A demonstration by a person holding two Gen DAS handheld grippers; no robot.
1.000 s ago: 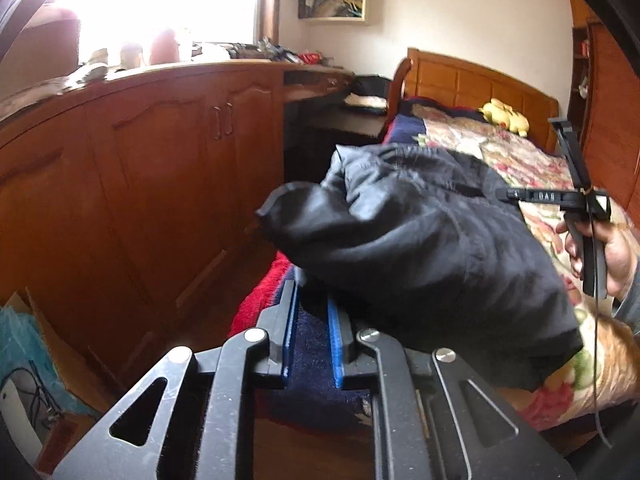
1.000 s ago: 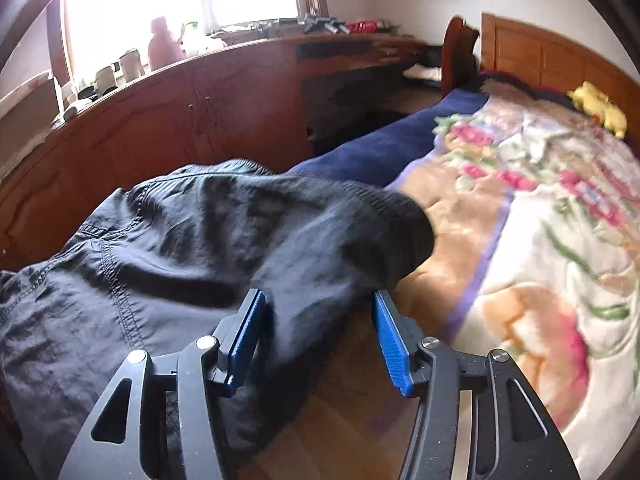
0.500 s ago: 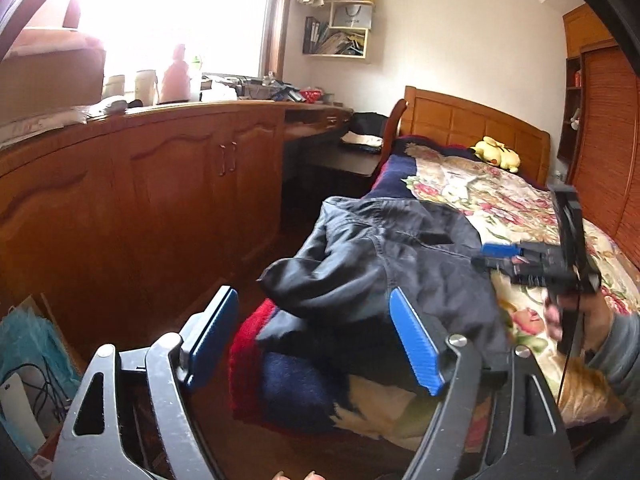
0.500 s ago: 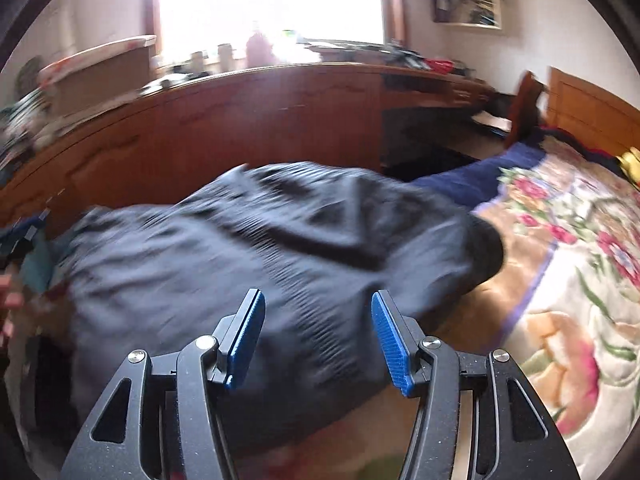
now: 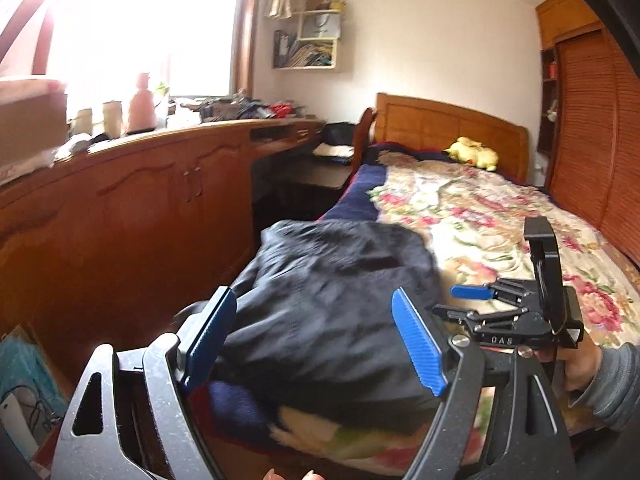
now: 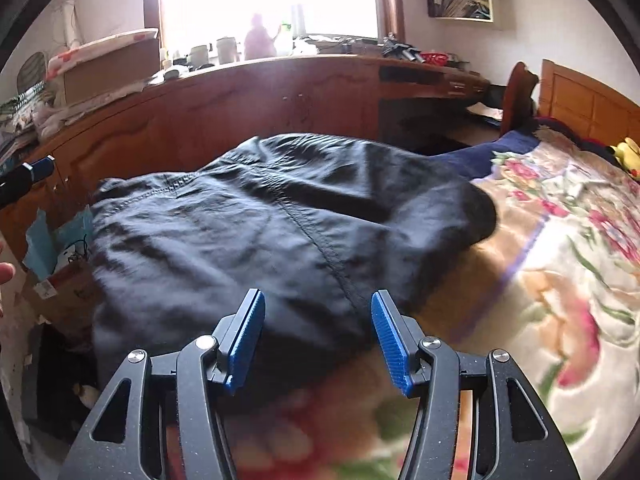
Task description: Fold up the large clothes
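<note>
On floral bed [image 5: 472, 216]: folded black garment [image 6: 288, 224], both tools apart, empty.

Black garment [image 6: 280, 224]; floral blanket [image 6: 560, 280]; blue claw pads [image 6: 246, 336].

A floral blanket in cream, pink and green [image 5: 472, 208] covers the bed, with a yellow plush toy [image 5: 474, 153] by the wooden headboard [image 5: 444, 126]. A long wooden cabinet [image 5: 152, 196] beneath the bright window carries a pink bottle [image 5: 141, 104] and cream cups [image 5: 111, 119]. A wall shelf of books [image 5: 306, 46] hangs above.
</note>
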